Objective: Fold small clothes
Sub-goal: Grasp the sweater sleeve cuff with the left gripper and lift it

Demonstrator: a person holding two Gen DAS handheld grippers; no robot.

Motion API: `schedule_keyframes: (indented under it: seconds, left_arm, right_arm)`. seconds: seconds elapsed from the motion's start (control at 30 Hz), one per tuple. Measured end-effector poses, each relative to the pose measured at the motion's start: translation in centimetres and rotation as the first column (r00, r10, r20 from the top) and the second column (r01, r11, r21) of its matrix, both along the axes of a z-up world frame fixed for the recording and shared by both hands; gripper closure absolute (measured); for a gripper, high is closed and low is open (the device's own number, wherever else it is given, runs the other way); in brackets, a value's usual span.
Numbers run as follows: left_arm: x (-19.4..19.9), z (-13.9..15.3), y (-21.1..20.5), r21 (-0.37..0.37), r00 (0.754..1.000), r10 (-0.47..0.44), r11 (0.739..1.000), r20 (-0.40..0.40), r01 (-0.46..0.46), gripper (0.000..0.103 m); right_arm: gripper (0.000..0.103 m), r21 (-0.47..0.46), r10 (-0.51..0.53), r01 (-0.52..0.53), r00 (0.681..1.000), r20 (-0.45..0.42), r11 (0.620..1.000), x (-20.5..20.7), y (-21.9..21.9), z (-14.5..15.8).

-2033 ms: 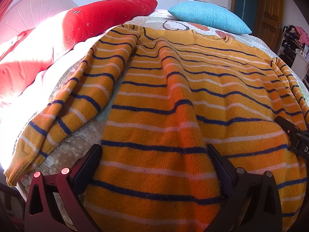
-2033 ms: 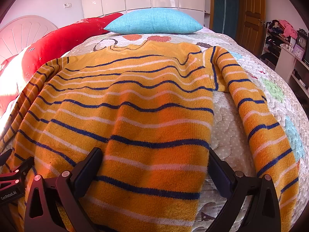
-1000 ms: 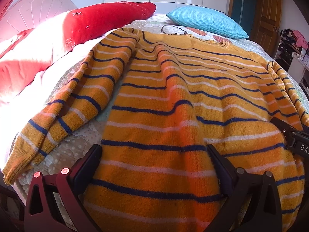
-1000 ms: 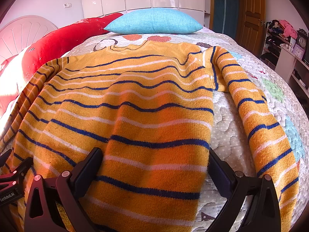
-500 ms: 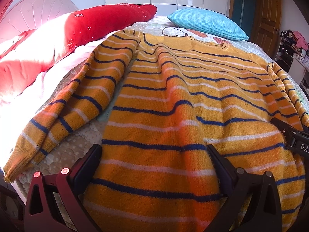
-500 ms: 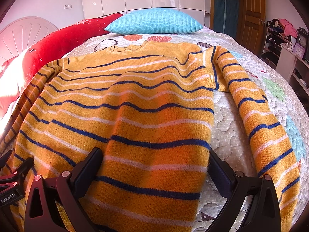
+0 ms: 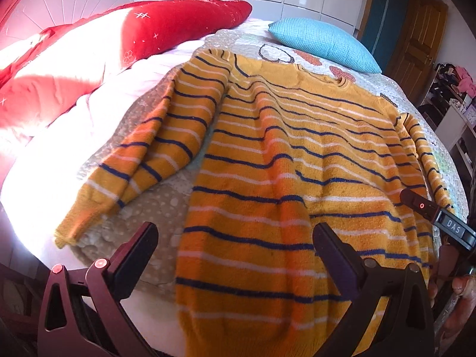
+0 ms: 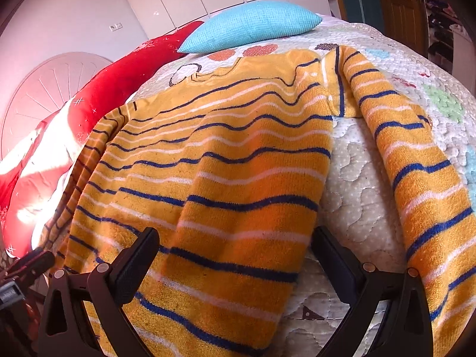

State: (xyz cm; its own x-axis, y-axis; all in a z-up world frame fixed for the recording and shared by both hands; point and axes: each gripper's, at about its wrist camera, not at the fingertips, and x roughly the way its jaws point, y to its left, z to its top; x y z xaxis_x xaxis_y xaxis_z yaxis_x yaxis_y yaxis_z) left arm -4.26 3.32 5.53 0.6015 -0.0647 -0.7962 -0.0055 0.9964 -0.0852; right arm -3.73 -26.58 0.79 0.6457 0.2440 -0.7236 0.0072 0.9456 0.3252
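Left wrist view: the left gripper (image 7: 235, 244) hangs with its fingers spread wide over the near hem of the sweater (image 7: 297, 154), holding nothing. The sweater lies flat and face up on the bed quilt (image 7: 142, 208), collar at the far end, hem at the near edge. At the far left sits a long red pillow (image 7: 166, 26), glossy and sunlit; just right of it the left sleeve (image 7: 154, 154) slants down beside the body. Farther right, beyond the collar, is a waffle-textured blue cushion (image 7: 324, 41).

Right wrist view: the right gripper (image 8: 235, 250) is likewise spread apart over the hem's right corner, empty. The right sleeve (image 8: 416, 163) trails down the quilt, apart from the body.

The knit looks thick, fuzzy and soft, striped navy and white on mustard. It should be light, limp and stretchy, and likely to drag on the bumpy quilt. Pinching a cuff or a hem corner, where the edge is doubled, looks like the surest hold.
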Motion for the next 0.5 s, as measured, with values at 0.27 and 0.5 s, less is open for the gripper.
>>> schedule_keyframes:
  seconds: [0.27, 0.5]
  left_arm:
    - [0.3, 1.7, 9.9, 0.072, 0.985, 0.147, 0.985, 0.092, -0.154, 0.000]
    - [3.6, -1.5, 12.2, 0.029, 0.999, 0.030, 0.999, -0.011, -0.029, 0.026]
  right_arm:
    - [0.000, -0.200, 0.043, -0.047, 0.999, -0.022, 0.979, -0.3, 2.2, -0.6]
    - [0.000, -0.179, 0.047, -0.047, 0.999, -0.006, 0.983, -0.6, 1.8, -0.5]
